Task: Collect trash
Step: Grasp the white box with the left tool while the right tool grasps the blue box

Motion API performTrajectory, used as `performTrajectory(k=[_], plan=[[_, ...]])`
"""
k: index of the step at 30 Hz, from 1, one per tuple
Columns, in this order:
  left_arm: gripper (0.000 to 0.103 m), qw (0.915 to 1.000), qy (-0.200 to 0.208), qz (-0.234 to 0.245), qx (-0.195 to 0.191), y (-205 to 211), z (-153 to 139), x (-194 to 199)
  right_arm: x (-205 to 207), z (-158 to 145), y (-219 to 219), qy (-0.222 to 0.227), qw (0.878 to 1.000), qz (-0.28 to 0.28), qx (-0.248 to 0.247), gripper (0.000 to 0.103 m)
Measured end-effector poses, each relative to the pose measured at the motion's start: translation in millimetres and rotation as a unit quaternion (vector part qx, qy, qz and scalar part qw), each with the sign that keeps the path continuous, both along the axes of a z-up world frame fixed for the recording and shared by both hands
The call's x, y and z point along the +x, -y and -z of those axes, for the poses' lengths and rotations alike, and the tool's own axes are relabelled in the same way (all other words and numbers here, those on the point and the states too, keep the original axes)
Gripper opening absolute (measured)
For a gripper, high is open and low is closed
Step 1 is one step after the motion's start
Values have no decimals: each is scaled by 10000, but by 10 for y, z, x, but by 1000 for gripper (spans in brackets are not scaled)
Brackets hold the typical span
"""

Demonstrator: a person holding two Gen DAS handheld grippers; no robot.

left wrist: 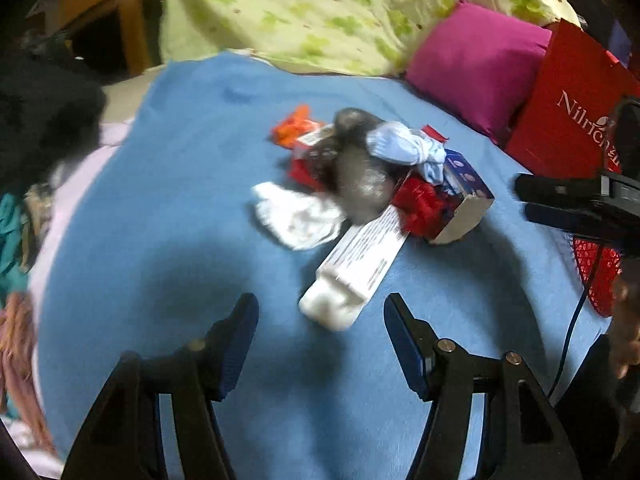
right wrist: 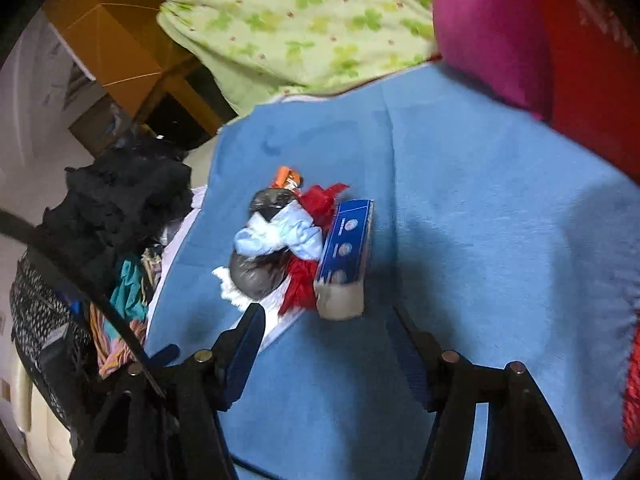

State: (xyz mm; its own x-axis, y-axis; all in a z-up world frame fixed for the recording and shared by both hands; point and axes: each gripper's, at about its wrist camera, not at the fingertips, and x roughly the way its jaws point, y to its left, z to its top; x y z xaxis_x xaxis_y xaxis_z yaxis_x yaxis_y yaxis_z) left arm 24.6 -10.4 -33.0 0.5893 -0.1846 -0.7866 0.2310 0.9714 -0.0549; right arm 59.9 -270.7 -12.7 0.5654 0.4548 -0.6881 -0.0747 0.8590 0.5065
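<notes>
Left gripper (left wrist: 321,312) jaws spread wide, nothing between them; long white box (left wrist: 356,272) lies just ahead of its tips on the blue blanket (left wrist: 180,184). Right gripper (right wrist: 328,320) likewise spread and unloaded; blue carton (right wrist: 347,240) just ahead, grey crumpled bag (right wrist: 256,276) and red wrapper (right wrist: 302,284) ahead-left.

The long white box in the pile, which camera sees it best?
The left wrist view: the long white box lies nearly full length just ahead of the open left gripper. In the right wrist view only a corner shows behind a finger.
</notes>
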Motion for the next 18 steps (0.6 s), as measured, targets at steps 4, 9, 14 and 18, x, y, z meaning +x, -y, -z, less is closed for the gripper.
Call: performTrajectory(k=[4,9,14,18], plan=[[66,9993,-144,336,-14,171,82,229,268,127,-98,-189,9997,106,-134,56],[52,9965,-664,445,-250,236,305,477,478,299,-126,-429,9985,160,-293,38],[51,9958,-634,554,-366,309,334,474,306,274,63,-291,9994,195,-32,38],[46,9958,-590,589,-377,383,335,364,46,213,252,-249,9990,294,208,38]])
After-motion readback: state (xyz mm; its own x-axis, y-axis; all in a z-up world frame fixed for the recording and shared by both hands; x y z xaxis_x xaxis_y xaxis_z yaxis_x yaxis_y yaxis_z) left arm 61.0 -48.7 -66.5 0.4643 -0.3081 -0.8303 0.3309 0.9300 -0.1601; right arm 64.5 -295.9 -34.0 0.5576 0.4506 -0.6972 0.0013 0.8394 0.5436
